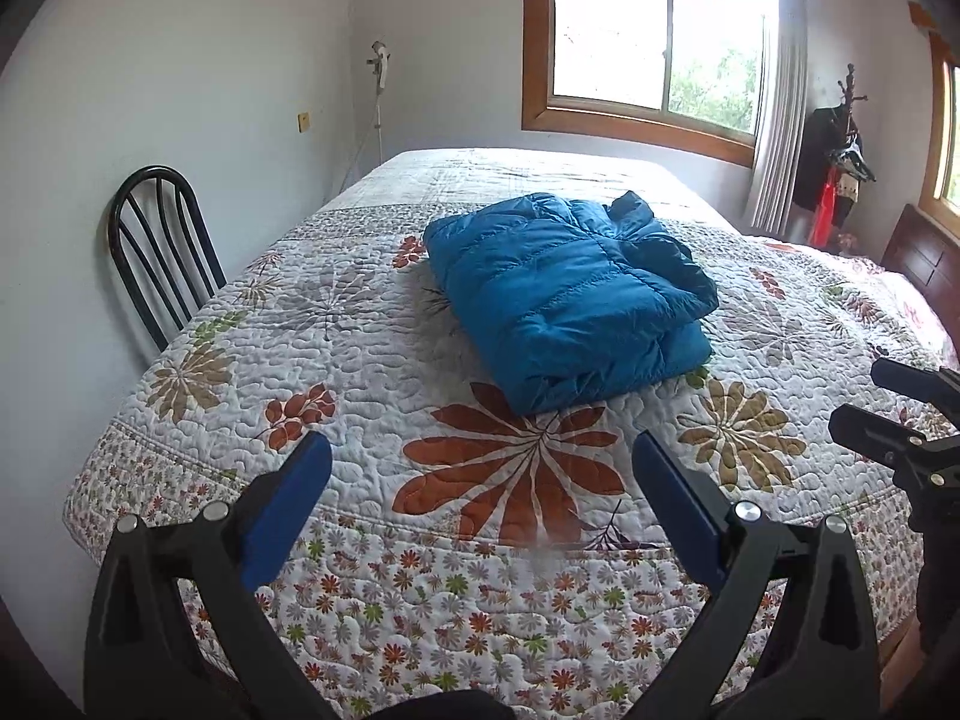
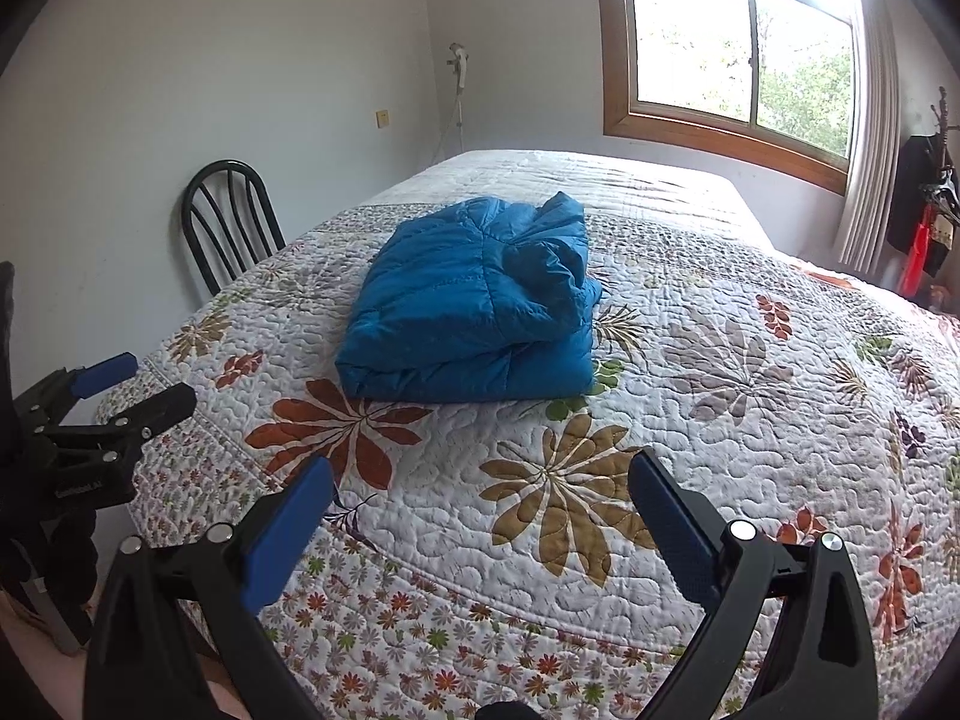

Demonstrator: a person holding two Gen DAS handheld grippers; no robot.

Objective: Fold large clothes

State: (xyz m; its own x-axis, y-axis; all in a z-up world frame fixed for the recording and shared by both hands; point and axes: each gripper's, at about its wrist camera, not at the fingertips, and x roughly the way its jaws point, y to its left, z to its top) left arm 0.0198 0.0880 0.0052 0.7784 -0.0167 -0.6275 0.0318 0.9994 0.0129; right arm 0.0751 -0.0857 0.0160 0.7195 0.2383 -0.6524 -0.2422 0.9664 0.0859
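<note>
Now the blue jacket [image 1: 570, 300] lies folded into a puffy bundle in the middle of the bed [image 1: 372, 324], so the folding looks about done. The left tongs [image 1: 480, 498] and the right tongs [image 2: 480, 510] hang wide open and empty, well apart from it. Next they might only need to press it flat.

Small white print on left gripper [image 2: 129, 393] body (right wrist view), too blurred to read.
</note>
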